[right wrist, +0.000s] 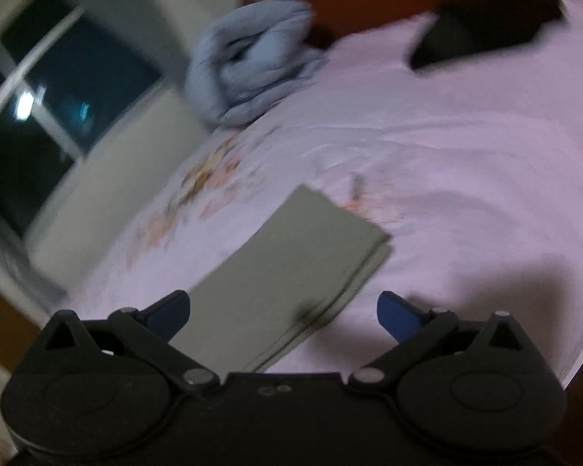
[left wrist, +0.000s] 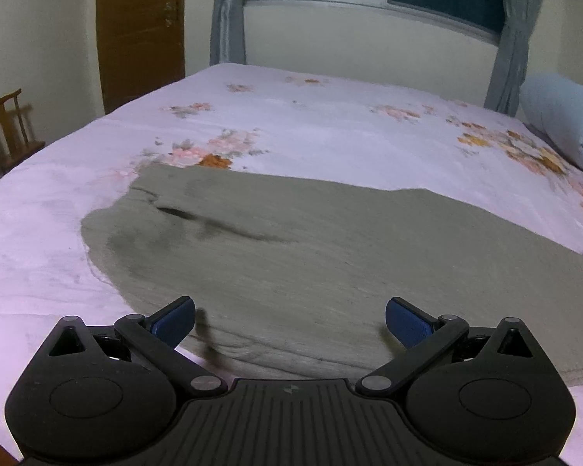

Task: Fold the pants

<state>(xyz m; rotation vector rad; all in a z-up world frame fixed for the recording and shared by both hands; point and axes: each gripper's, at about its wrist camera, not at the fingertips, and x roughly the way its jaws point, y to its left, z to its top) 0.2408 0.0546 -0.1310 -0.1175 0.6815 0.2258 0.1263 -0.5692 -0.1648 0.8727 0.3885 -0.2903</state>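
Olive-grey pants lie flat on the bed, legs laid one on the other, waist end toward the left. My left gripper is open and empty, low over the near edge of the pants near the waist. In the blurred right wrist view the leg end of the pants shows its stacked hems. My right gripper is open and empty, just above that leg end, over its near edge.
The bed has a pink floral sheet. A pale blue rolled quilt lies at the head end, also in the right wrist view. A dark object lies on the far corner. A wooden chair, door and window stand beyond.
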